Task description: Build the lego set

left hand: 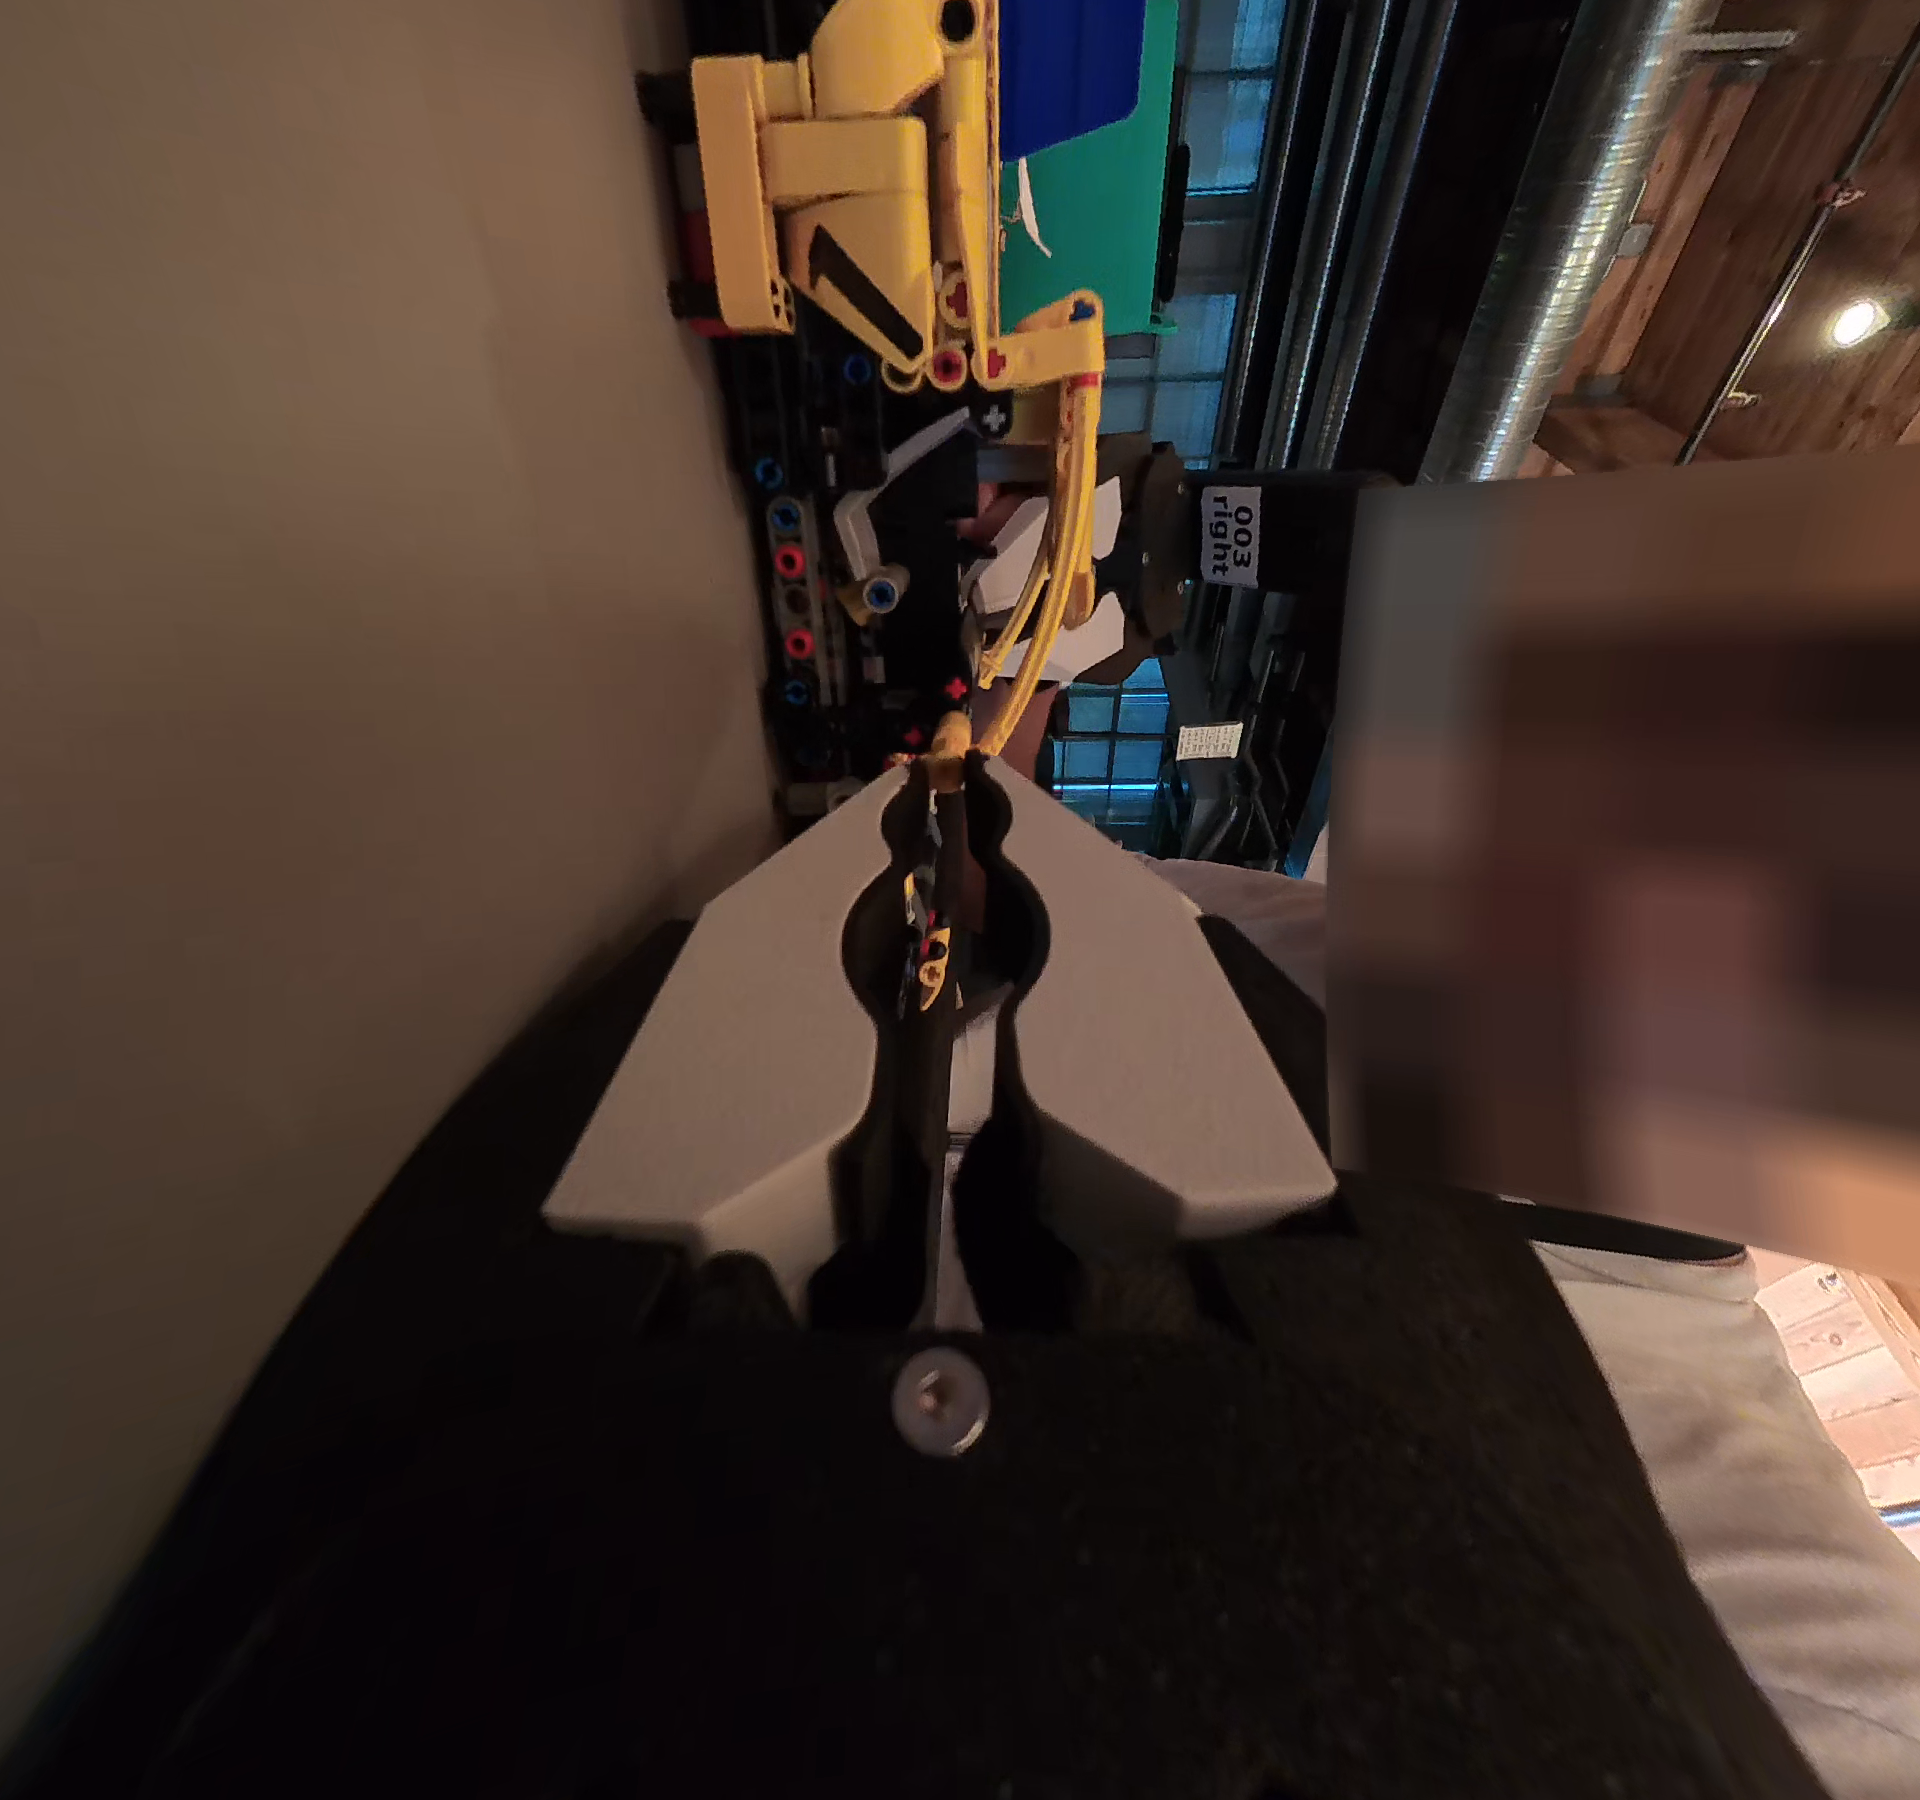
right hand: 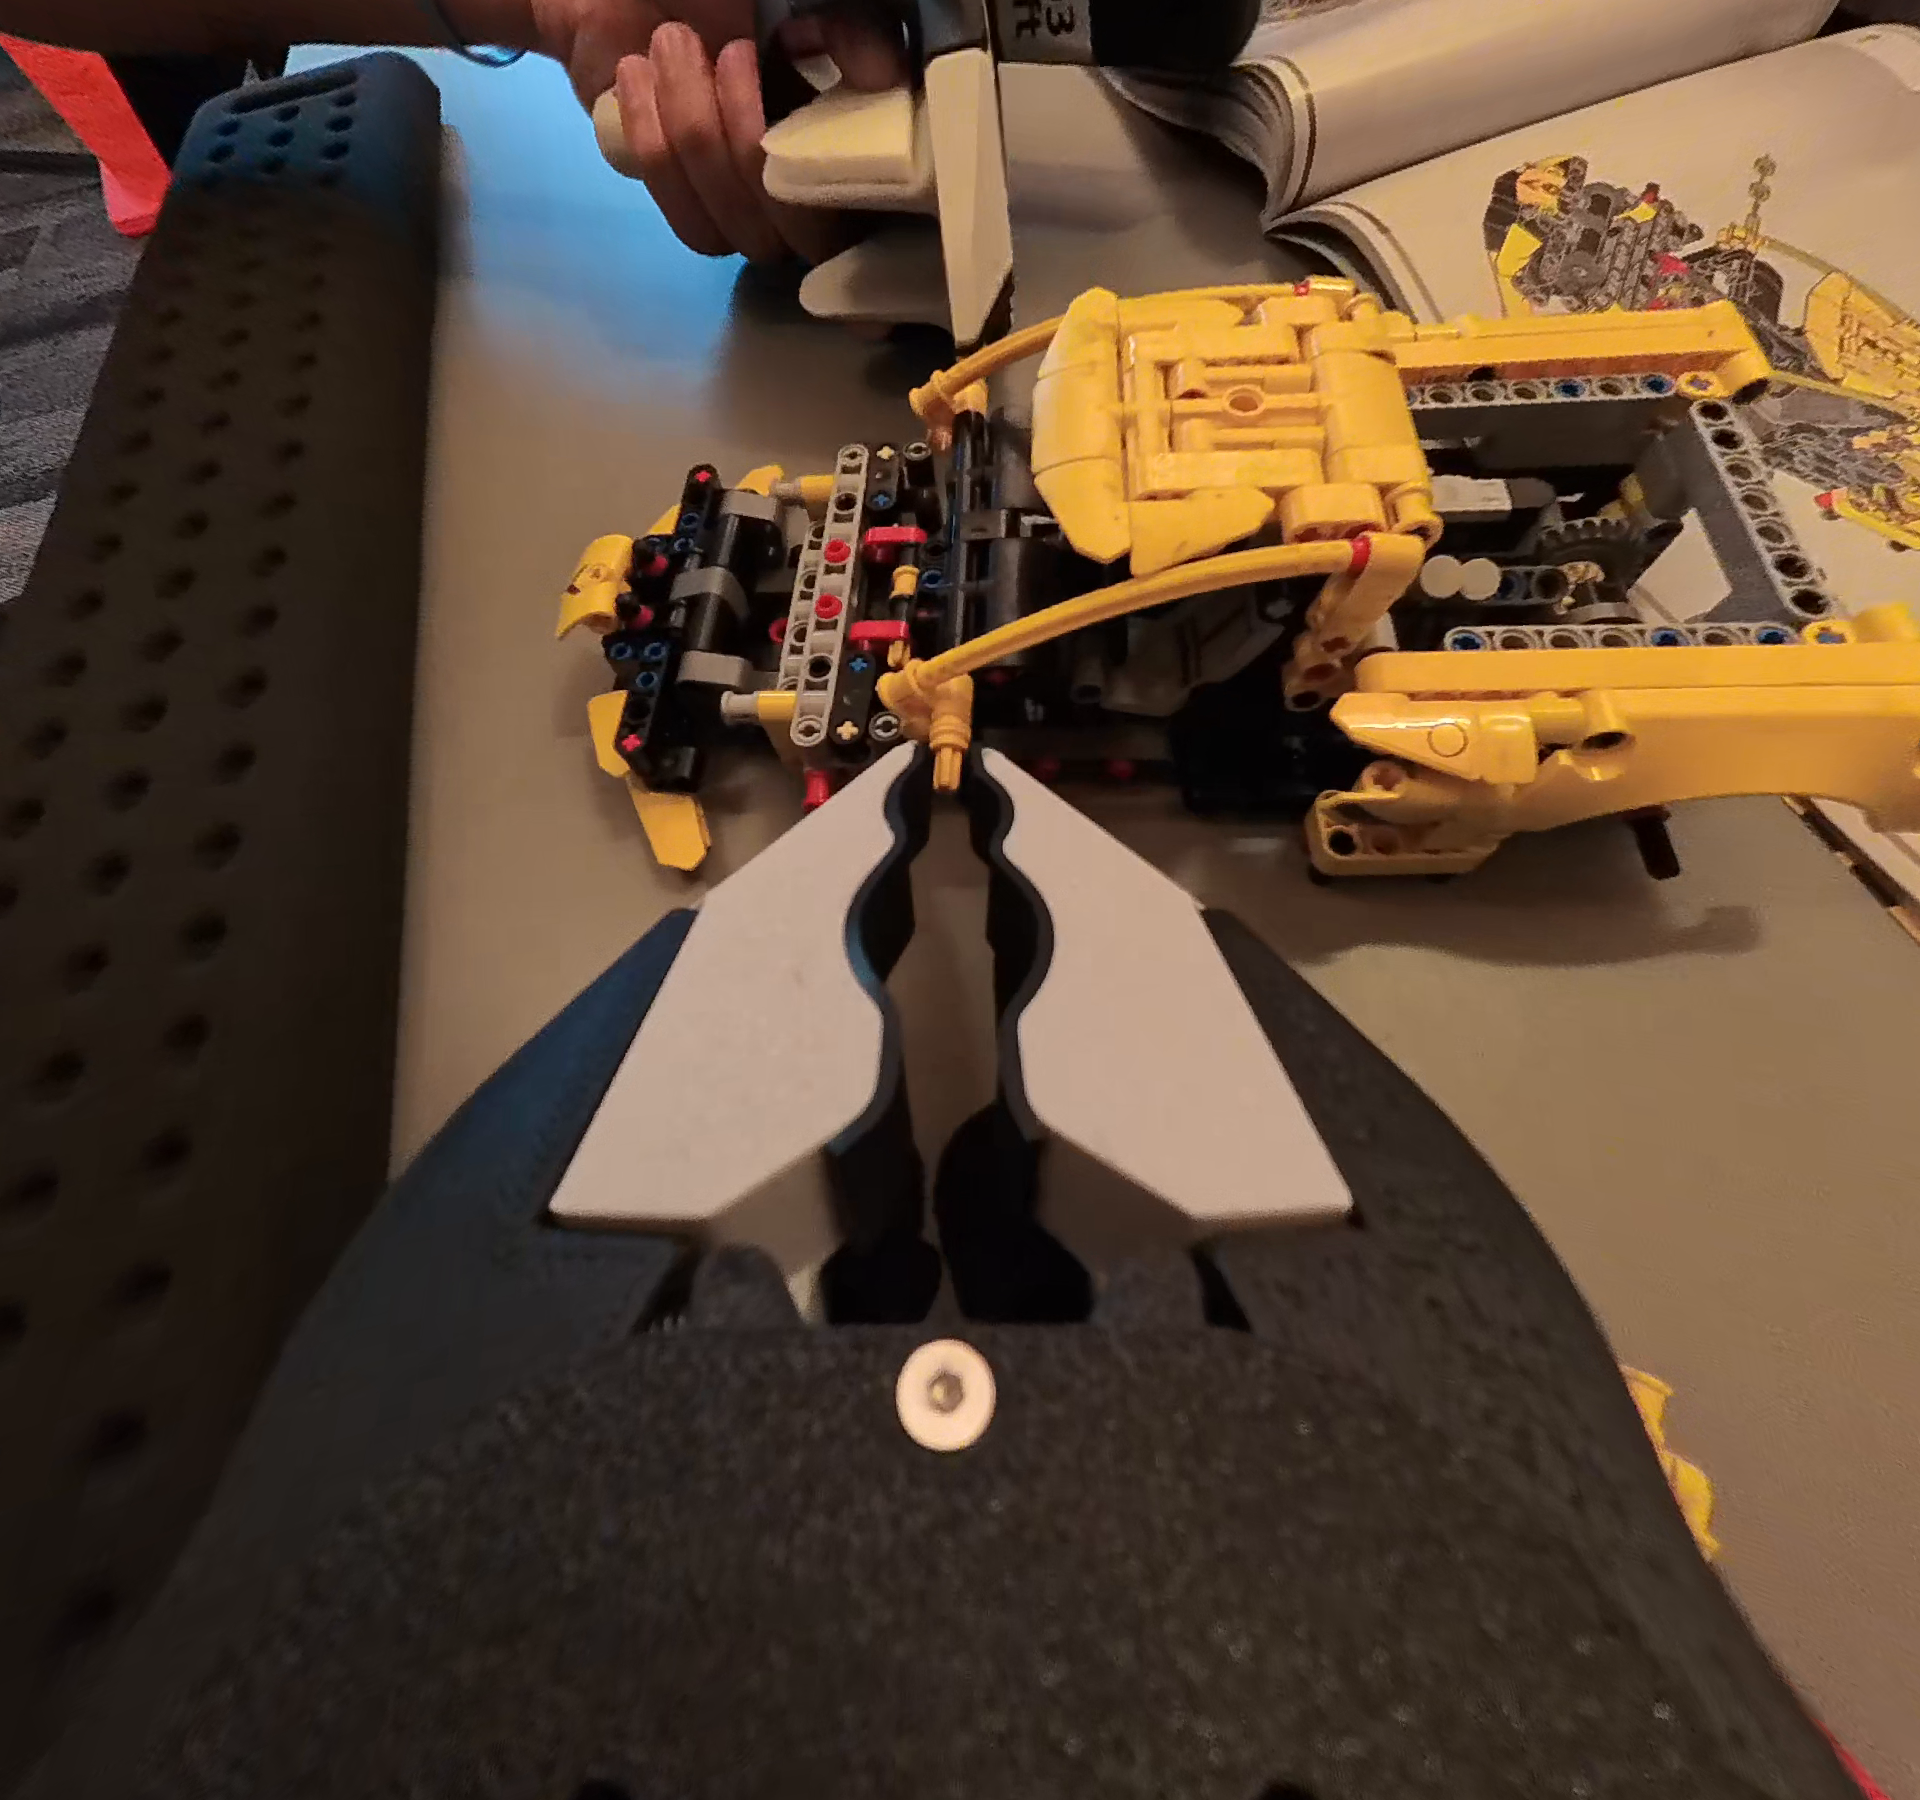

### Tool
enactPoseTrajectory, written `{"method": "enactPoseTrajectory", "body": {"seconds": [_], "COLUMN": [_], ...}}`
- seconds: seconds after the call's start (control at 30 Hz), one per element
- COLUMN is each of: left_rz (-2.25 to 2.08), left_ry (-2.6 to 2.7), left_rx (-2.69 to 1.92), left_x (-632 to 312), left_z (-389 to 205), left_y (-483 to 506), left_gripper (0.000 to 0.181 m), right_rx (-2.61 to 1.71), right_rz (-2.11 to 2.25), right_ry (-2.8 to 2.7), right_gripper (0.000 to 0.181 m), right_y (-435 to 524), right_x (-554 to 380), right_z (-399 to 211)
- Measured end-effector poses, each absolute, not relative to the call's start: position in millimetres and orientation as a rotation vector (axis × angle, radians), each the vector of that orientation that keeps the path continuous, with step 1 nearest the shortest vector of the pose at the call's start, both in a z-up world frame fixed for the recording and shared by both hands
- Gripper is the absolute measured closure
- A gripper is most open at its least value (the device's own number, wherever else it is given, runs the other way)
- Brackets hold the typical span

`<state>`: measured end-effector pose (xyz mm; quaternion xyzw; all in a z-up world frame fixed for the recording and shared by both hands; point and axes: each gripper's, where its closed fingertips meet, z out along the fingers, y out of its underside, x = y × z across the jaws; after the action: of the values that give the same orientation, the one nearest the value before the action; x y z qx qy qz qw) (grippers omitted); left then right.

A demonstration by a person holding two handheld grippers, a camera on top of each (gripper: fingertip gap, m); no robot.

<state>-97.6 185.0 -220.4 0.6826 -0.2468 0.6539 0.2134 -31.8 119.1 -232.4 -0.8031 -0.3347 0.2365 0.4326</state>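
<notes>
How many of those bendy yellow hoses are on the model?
2 show. The near hose arcs from the cab to a connector at the right gripper tips. The far hose curves to where the left gripper comes down. Others may be hidden.

the right tongs pinch a small yellow connector at the near end of a thin yellow hose, their grey tips nearly together around it. just past the tips lies the yellow and black lego vehicle on the grey desk. beyond it, the left tongs, held by a hand, point down at the model's far hose. an open instruction booklet lies far right; a perforated black panel runs along the left.
</notes>
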Motion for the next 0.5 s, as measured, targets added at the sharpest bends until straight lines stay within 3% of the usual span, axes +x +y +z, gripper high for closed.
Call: {"method": "enactPoseTrajectory", "body": {"seconds": [0.03, 0.5], "left_rz": [1.820, 1.711], "left_ry": [-0.685, -1.046], "left_rx": [1.896, 1.815], "left_x": [-97.8, -92.0], "left_z": [-220.3, -220.8], "left_y": [184.9, 177.9], "left_gripper": [0.174, 0.175], "right_rx": [-1.999, -1.986], "right_rz": [0.580, 0.539], "right_ry": [-0.840, -0.900], "right_gripper": [0.177, 0.177], "right_y": [119.2, 119.0], "right_x": [-31.8, -29.1], "right_z": [-232.5, -232.9]}}
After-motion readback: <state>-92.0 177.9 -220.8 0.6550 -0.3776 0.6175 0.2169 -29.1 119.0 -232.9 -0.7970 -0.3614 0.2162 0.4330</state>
